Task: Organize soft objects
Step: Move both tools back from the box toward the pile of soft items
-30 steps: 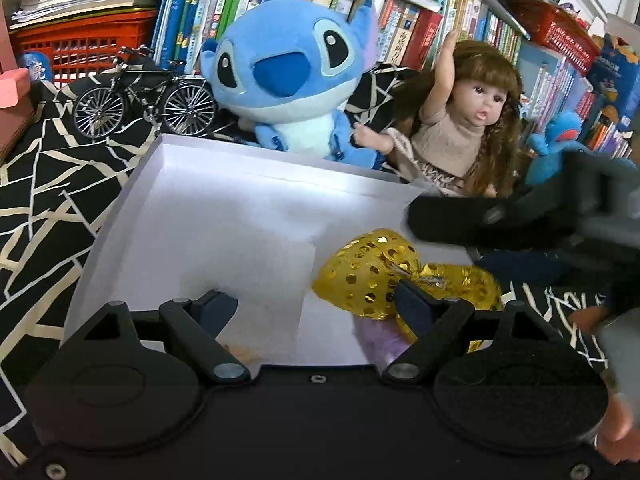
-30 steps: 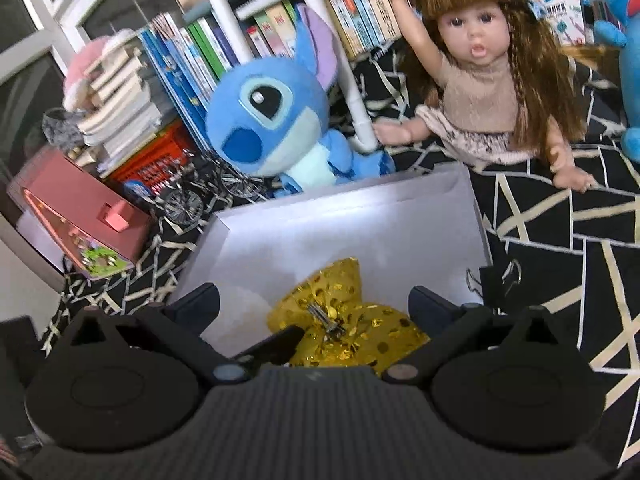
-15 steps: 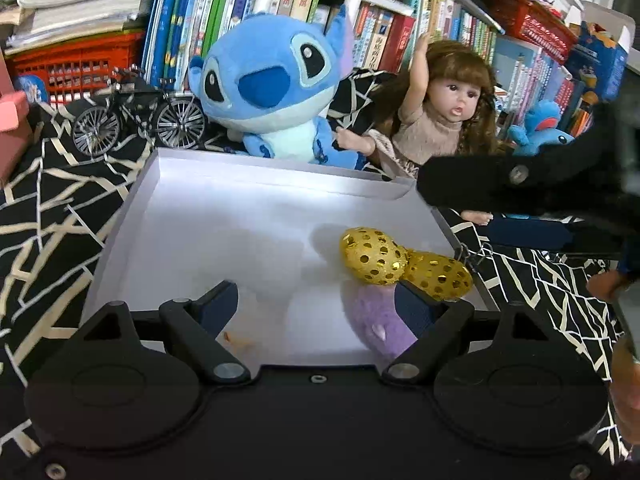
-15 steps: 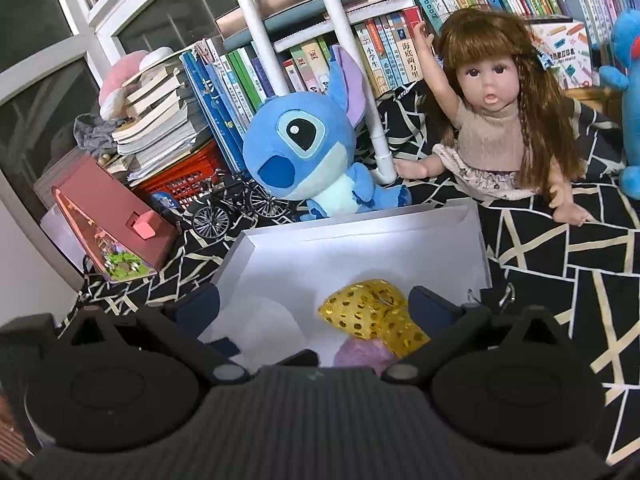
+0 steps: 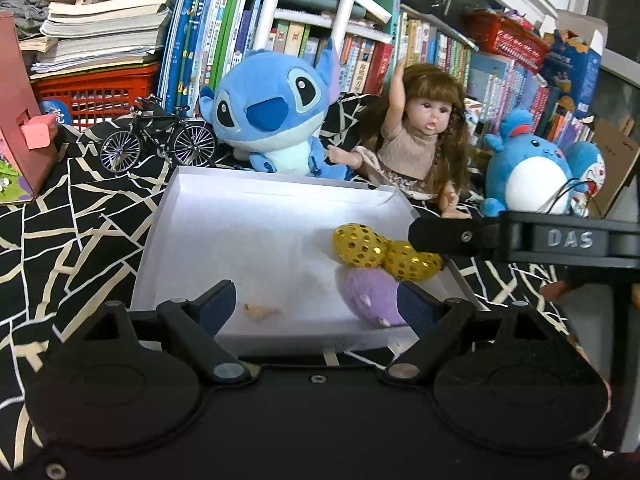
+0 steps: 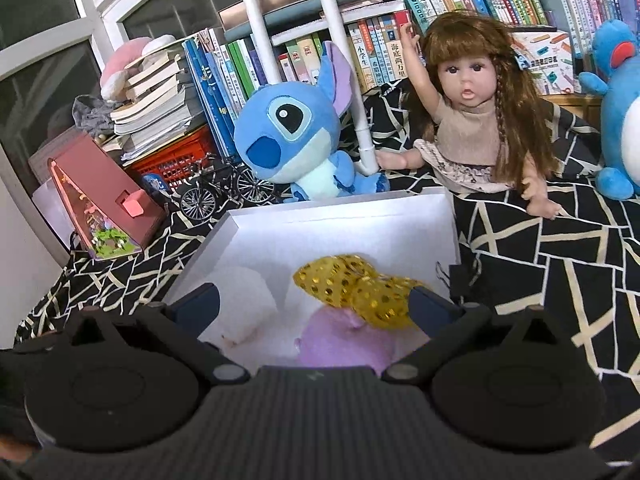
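A shallow white box [image 5: 280, 178] lies on the black patterned cloth. Inside it a gold sequin bow [image 5: 384, 252] rests against a purple plush [image 5: 372, 296], with a small peach scrap [image 5: 260, 312] nearer me. My left gripper [image 5: 316, 306] hovers open over the box's near edge, holding nothing. In the right wrist view the box [image 6: 340, 204] holds the bow [image 6: 356, 288], the purple plush [image 6: 344, 344] and a white soft lump [image 6: 248, 300]. My right gripper [image 6: 314, 308] is open above them, its pads clear of the bow.
Behind the box sit a blue plush [image 5: 272, 120], a long-haired doll [image 5: 420, 136] and a round blue plush [image 5: 528, 168]. A model bicycle [image 5: 156, 140] and a red basket [image 5: 92, 88] stand at the left, a pink toy house [image 6: 100, 200] beyond. Bookshelves line the back.
Both grippers have drawn back and up from the box, so it looks smaller. The gold bow and purple plush stay lying in the box, no longer close under the fingers.
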### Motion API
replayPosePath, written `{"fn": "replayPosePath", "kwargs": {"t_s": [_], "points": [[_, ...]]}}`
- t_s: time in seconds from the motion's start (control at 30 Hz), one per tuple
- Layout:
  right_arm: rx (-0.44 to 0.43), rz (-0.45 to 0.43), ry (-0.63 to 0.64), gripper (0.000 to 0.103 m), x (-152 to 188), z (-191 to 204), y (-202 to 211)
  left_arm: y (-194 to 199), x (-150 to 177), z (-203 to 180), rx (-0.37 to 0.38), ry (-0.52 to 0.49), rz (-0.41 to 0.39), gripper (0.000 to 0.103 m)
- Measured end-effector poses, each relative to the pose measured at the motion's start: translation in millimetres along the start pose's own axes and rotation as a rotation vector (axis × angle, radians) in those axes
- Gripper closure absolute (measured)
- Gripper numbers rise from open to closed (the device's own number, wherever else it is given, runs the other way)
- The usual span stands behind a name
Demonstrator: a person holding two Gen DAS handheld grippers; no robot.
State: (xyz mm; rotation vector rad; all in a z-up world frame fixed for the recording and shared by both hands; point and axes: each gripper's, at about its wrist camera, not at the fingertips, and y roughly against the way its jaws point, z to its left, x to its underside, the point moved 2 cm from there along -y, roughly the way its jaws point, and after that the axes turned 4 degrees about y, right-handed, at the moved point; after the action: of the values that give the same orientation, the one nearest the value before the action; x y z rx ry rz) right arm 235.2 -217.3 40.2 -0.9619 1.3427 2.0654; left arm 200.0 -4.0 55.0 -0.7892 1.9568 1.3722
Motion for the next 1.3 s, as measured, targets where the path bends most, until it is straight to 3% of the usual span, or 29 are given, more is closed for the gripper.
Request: {"fn": "replayPosePath", "kwargs": {"t_s": [0.8, 1.07, 1.3], "points": [[0.021, -0.078, 0.076, 0.000, 62.4, 6.3, 56.1, 67.0, 64.9, 5.8, 0.012, -0.021, -0.032, 0.014], [0.118, -0.143, 0.184, 0.000, 85.0, 19.6, 71.1, 82.5, 77.1, 15.5, 0.008, -0.015, -0.051, 0.013], [0.139, -0.164, 0.202, 0.000, 100.0, 24.0, 80.5, 91.8, 87.3, 23.8, 0.001, -0.001, -0.060, 0.013]]}}
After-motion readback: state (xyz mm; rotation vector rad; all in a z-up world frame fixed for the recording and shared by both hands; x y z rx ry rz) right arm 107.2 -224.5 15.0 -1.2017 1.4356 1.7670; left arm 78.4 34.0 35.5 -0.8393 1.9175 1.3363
